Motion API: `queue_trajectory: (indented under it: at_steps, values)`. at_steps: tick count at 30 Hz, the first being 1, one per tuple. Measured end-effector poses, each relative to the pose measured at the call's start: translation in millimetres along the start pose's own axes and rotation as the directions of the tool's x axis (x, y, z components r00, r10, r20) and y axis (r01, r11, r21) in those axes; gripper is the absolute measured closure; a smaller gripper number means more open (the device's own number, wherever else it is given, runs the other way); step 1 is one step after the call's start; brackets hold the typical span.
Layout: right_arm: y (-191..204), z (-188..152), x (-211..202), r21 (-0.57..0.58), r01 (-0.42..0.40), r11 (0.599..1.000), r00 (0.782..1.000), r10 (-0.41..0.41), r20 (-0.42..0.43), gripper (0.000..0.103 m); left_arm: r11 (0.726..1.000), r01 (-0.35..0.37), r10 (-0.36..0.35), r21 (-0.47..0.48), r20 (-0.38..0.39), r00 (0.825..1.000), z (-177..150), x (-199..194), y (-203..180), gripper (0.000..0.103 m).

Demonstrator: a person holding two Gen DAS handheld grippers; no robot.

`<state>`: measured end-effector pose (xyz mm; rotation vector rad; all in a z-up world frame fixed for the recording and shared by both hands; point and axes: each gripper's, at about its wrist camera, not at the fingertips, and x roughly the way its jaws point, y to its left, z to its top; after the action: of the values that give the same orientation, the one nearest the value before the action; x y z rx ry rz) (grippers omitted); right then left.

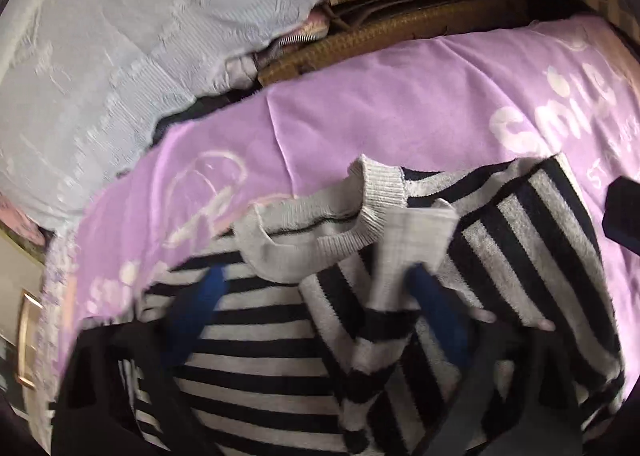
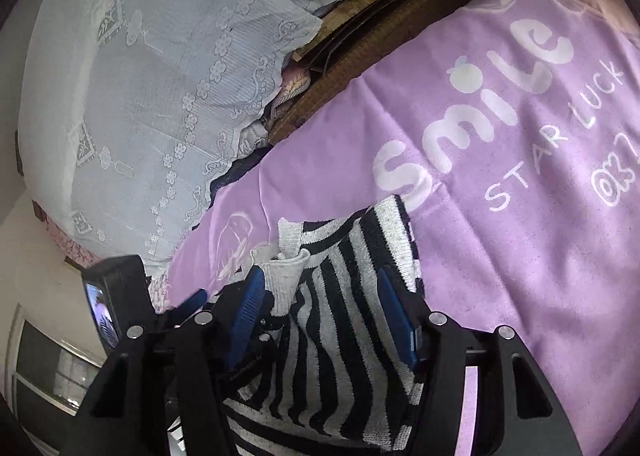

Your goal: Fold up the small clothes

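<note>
On the lilac printed blanket point(image 2: 500, 256), the black-and-grey striped knitted jumper point(image 2: 340, 296) lies bunched between both grippers, the left gripper point(image 1: 320, 296) and right gripper point(image 2: 324, 308) each with jaws apart astride its folds, seemingly gathering a sleeve inward.

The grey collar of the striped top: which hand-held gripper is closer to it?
Left. The left hand-held gripper straddles the collar; the right hand-held gripper straddles the striped body beside it.

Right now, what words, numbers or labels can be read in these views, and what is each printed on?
"Smile": large white print on the purple blanket.
"STAR LUCK": smaller white print below it, same blanket.
Characters under that, starting "03": cut off, unreadable.
Striped sweater: no text visible.
Small screen on the left device: too small to read.
</note>
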<state>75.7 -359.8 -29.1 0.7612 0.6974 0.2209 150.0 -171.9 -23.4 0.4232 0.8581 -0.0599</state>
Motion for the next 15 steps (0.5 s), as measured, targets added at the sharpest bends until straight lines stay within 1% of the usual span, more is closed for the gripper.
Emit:
queue_trajectory:
  at_steps: [1,2,3,4,6,7,8,9,10,11,12,13,14,15]
  values:
    - [-3.6,1.6,-1.7,0.012,-0.017,1.0,1.0,0.017,0.002,0.043,0.999,0.036,-0.036,-0.016,-0.02,0.999,-3.6,4.6,4.9,0.078]
    - [-4.8,3.1,-1.2,0.026,-0.036,0.999,0.999,0.036,-0.005,0.042,0.995,0.083,-0.085,-0.048,-0.045,0.995,-9.0,6.9,15.2,0.084]
    - [-5.2,3.7,-0.6,0.032,-0.048,0.998,0.999,0.048,-0.01,0.042,0.992,0.096,-0.1,-0.084,-0.047,0.994,-17.2,8.9,31.2,0.087]
    - [-3.3,3.0,0.7,0.032,-0.058,0.998,0.998,0.058,-0.014,0.042,0.989,0.098,-0.103,-0.112,-0.043,0.994,-23.4,8.9,42.3,0.087]
    - [8.5,0.4,7.9,-0.003,-0.064,0.998,0.997,0.064,-0.033,0.042,0.974,0.098,-0.109,-0.203,-0.048,0.993,-42.7,8.1,74.7,0.087]
    - [14.7,-1.8,11.4,-0.027,-0.06,0.998,0.997,0.059,-0.042,0.042,0.958,0.119,-0.138,-0.261,-0.054,0.989,-54.9,11.1,92.8,0.084]
    - [22.2,-4.5,18.5,-0.059,-0.042,0.997,0.998,0.038,-0.054,0.042,0.949,0.125,-0.151,-0.289,-0.07,0.986,-64.4,14.8,102.5,0.08]
    - [26.8,-6.1,26.5,-0.081,-0.015,0.997,0.998,0.01,-0.064,0.042,0.944,0.113,-0.151,-0.31,-0.101,0.983,-75.6,21.5,112.1,0.077]
    - [26.2,-7.5,32.1,-0.088,0.011,0.996,0.997,-0.017,-0.073,0.042,0.94,0.093,-0.143,-0.328,-0.134,0.981,-86.0,28.5,119.2,0.077]
    - [20.5,-7.7,39.7,-0.082,0.048,0.995,0.995,-0.055,-0.08,0.042,0.93,0.09,-0.154,-0.357,-0.155,0.976,-98.8,34.9,127.4,0.075]
    - [9.0,-7.9,45.0,-0.053,0.08,0.995,0.993,-0.084,-0.08,0.044,0.916,0.115,-0.18,-0.385,-0.139,0.974,-106.1,33.6,134.1,0.074]
    - [-2.6,-8.4,47.5,-0.016,0.079,0.997,0.993,-0.08,-0.086,0.046,0.902,0.135,-0.2,-0.411,-0.121,0.972,-110.4,27.7,139.6,0.071]
    - [-11.1,-8.4,48.0,0.015,0.06,0.998,0.994,-0.058,-0.093,0.05,0.892,0.144,-0.208,-0.428,-0.108,0.972,-109.9,20.0,142.5,0.065]
    - [-14.6,-7.4,46.0,0.034,0.036,0.999,0.995,-0.033,-0.095,0.05,0.887,0.164,-0.218,-0.431,-0.08,0.973,-105.3,12.0,142.8,0.046]
